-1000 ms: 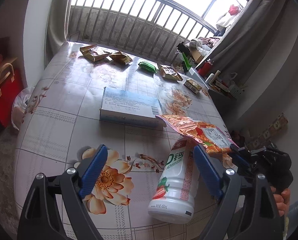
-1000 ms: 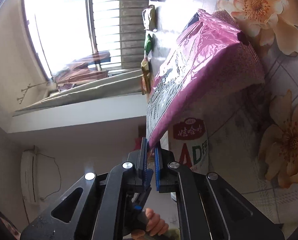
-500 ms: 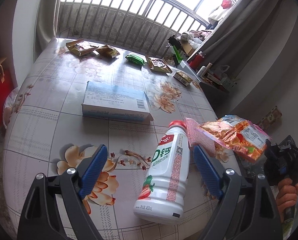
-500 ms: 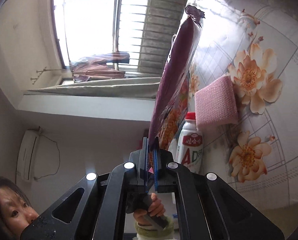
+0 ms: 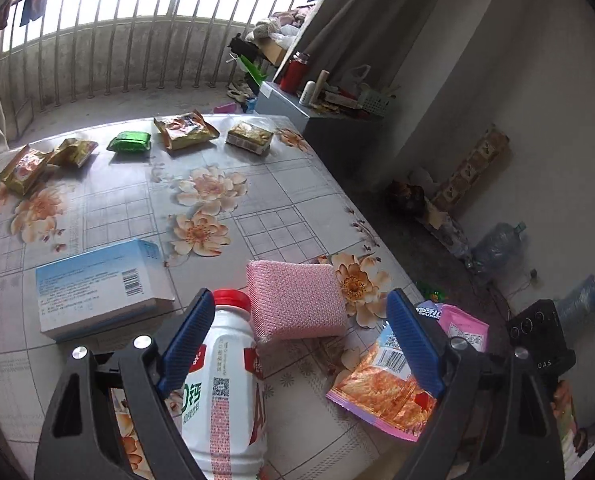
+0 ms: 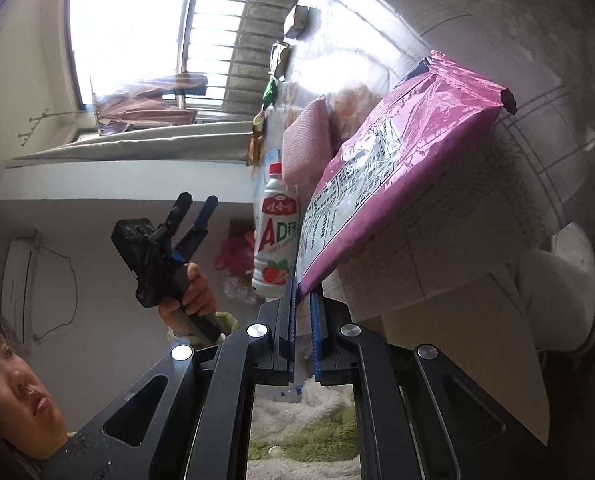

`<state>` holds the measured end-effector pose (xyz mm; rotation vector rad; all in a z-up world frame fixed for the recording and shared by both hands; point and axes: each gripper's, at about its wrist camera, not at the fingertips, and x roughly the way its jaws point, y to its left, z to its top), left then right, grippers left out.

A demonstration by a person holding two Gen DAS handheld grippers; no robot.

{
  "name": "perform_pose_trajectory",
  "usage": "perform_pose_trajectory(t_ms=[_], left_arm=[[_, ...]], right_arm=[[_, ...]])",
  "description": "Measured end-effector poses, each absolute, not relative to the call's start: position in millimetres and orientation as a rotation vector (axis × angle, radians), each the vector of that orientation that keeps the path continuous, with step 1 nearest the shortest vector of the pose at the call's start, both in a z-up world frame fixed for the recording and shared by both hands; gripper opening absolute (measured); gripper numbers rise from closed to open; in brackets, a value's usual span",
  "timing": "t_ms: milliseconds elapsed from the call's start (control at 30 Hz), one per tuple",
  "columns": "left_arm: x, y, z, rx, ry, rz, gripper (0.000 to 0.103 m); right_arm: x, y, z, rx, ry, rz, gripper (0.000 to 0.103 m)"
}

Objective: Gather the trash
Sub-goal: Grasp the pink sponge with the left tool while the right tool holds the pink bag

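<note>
The left gripper [image 5: 295, 340] hangs with jaws spread over the near table [image 5: 289, 216] edge, by a bottle [image 5: 221, 392]. The right gripper [image 6: 302, 320] pinches a pink bag [image 6: 397, 168] at the near right edge. Farther: sponge [image 5: 295, 300], box [image 5: 97, 284], wrappers [image 5: 185, 132].

A flower-patterned surface [image 5: 281, 216] carries everything. A blue box [image 5: 97, 288], a white bottle [image 5: 221, 396] and a pink sponge [image 5: 293, 300] lie near; snack packets [image 5: 185, 130] line the far edge.
</note>
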<state>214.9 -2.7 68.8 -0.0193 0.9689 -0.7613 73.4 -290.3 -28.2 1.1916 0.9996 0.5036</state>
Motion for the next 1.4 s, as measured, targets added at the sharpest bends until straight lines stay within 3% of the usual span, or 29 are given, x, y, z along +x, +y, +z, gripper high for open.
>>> perform_pose_trajectory(t_ms=[167,300,500,600,700,867,1067,1133,1400], left_arm=[[254.9,-62.0,29.4,0.104,1.175,-0.744,0.083],[256.2,-105.2,28.7,0.319,1.092,-0.780,0.082],[251.8,-152.9,-3.2,0.761,1.116,-0.938,0.082],[231.0,-157.1,-14.6,1.030,0.974,-1.004,0.088],[224.9,-155.7,-19.8,1.117,0.941,-1.073,0.095],[238.8,-168.1,-25.4,1.116,1.009,-1.077,0.097],[249.9,-185.5,-45.0,1.042,1.226,-1.010,0.097],[254.8,-188.8,-45.6,0.959,1.316,-0.991,0.093],[273.3,-171.7,-38.3,0.418,1.680,-0.871,0.092]], right_arm=[[69.2,-290.3,-32.4,1.161,0.997,0.452,0.007],[53.4,-300.1,-25.8,1.116,0.960,0.441,0.007],[45.1,-315.6,-22.7,1.089,0.934,0.421,0.007],[43.6,-317.3,-23.0,1.097,0.924,0.425,0.007],[38.4,-326.4,-26.2,1.113,0.909,0.432,0.007],[30.4,-339.8,-28.8,1.137,0.898,0.440,0.007],[25.6,-343.8,-28.8,1.139,0.880,0.429,0.007],[20.8,-348.0,-29.2,1.145,0.873,0.421,0.007],[5.0,-356.5,-30.3,1.159,0.841,0.408,0.007]])
